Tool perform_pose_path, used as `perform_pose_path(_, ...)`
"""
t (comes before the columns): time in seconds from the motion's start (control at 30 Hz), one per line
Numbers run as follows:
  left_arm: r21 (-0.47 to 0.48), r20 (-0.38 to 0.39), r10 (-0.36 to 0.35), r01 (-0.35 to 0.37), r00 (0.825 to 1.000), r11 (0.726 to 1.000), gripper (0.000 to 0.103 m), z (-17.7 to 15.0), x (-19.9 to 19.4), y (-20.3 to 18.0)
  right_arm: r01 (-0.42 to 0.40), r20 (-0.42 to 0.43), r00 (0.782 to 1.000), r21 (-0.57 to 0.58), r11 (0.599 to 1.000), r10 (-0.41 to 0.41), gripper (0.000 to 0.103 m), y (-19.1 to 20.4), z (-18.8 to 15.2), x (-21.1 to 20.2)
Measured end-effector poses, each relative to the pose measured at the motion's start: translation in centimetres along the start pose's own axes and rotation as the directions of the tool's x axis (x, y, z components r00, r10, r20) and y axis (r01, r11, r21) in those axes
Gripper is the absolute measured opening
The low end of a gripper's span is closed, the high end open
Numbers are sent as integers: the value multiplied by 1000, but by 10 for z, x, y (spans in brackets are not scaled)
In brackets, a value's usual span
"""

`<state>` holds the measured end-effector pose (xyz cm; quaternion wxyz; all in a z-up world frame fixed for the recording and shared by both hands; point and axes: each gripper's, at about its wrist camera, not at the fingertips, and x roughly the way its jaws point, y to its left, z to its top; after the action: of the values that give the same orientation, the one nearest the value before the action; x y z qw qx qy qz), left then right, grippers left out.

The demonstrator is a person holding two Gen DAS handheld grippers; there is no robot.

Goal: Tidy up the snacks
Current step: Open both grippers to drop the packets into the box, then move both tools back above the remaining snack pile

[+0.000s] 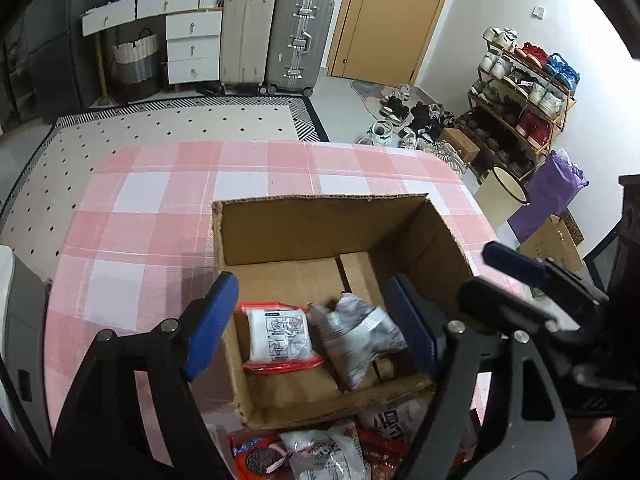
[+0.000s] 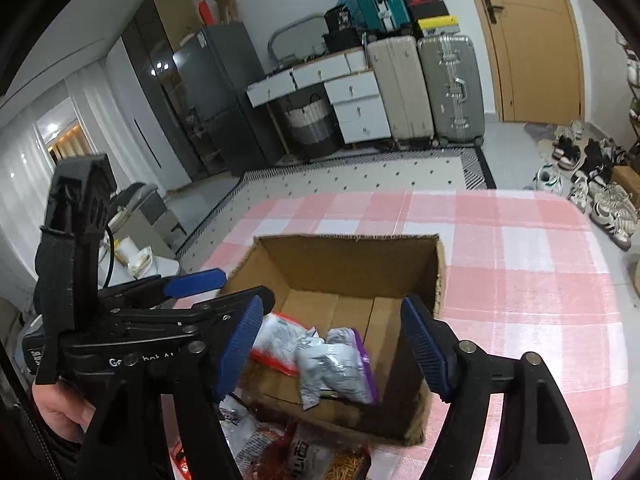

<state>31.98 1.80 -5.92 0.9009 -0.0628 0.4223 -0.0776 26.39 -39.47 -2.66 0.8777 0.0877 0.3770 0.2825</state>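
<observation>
An open cardboard box [image 1: 320, 200] [image 2: 344, 238] stands on a pink checked tablecloth [image 1: 140, 220] [image 2: 520, 280]. On its floor lie a white packet with red edges [image 1: 280, 336] [image 2: 276, 336] and, beside it, a crumpled grey foil packet [image 1: 360, 336] [image 2: 336, 368] that looks slightly blurred. My left gripper [image 1: 310, 284] hangs open over the near part of the box; its pads touch nothing. My right gripper [image 2: 331, 304] is open too, above the same two packets and clear of them. A pile of loose snack packets [image 1: 320, 452] [image 2: 280, 452] lies in front of the box's near wall.
Beyond the table lie a dotted rug [image 1: 180, 124], two suitcases [image 1: 276, 40], white drawers [image 1: 192, 48] and a door [image 1: 392, 16]. A shoe rack [image 1: 520, 92] and loose shoes are at the right. A hand [image 2: 60, 408] holds the left gripper's handle.
</observation>
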Motion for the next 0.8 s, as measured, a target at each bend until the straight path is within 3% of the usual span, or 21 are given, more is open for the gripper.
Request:
perform_pose_path(0.17,-3,36,2,-2,999,1000,79,-2,-26,-2,7,65,998,18,1000,-8,81,-2,-1,-32)
perform_pose_path(0.57,17,101,24,-26,995,1000,82,-23,-94,-12,15,170,985,5,1000,-15,84,14,-17,-105)
perform_pose_path(0.8,33,142,82,-88,986,996,84,-44,-133,-18,7,197,980,-28,1000,-1,88,36,-36,-135)
